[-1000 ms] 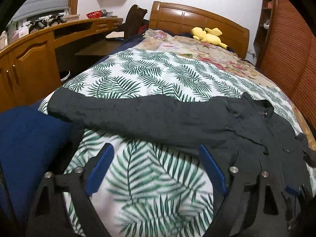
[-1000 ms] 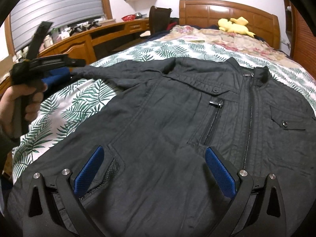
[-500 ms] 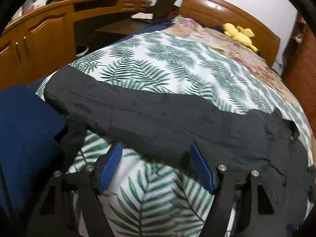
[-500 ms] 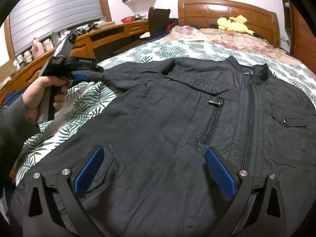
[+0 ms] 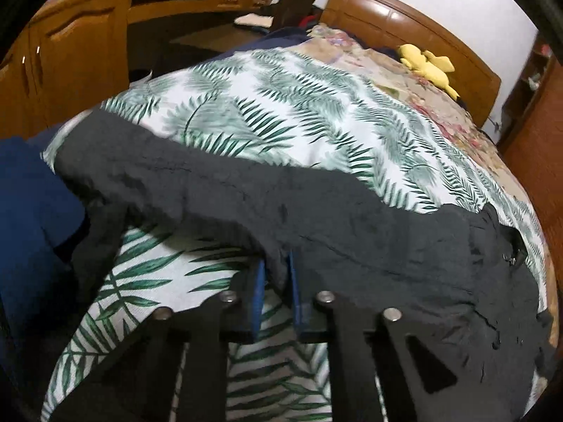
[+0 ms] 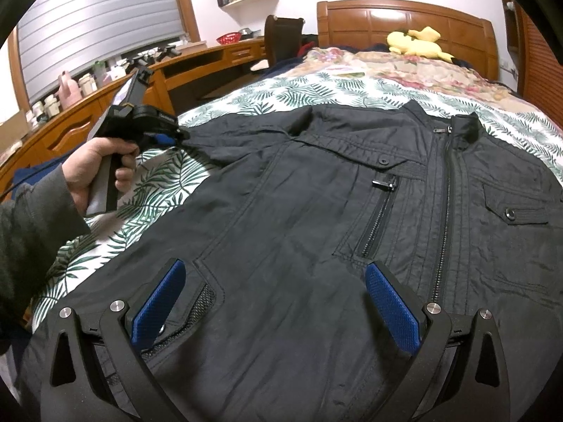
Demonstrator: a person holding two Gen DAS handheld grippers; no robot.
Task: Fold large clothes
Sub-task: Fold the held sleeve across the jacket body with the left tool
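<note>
our right gripper (image 6: 274, 302) spread wide, hovering over jacket (image 6: 316, 211) hem | jacket flat, front up, on leaf-print bedspread (image 6: 309, 91) | our left gripper (image 5: 276, 281) jaws just closed, pinching the sleeve (image 5: 246, 193) edge, sleeve stretched out sideways | yellow plush (image 6: 415, 44) by headboard

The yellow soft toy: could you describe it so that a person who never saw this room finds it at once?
Look at the bed with the leaf-print cover, then go to its far end, by the wooden headboard. The yellow soft toy lies there on the floral blanket. It is the only bright yellow thing in the room.
</note>
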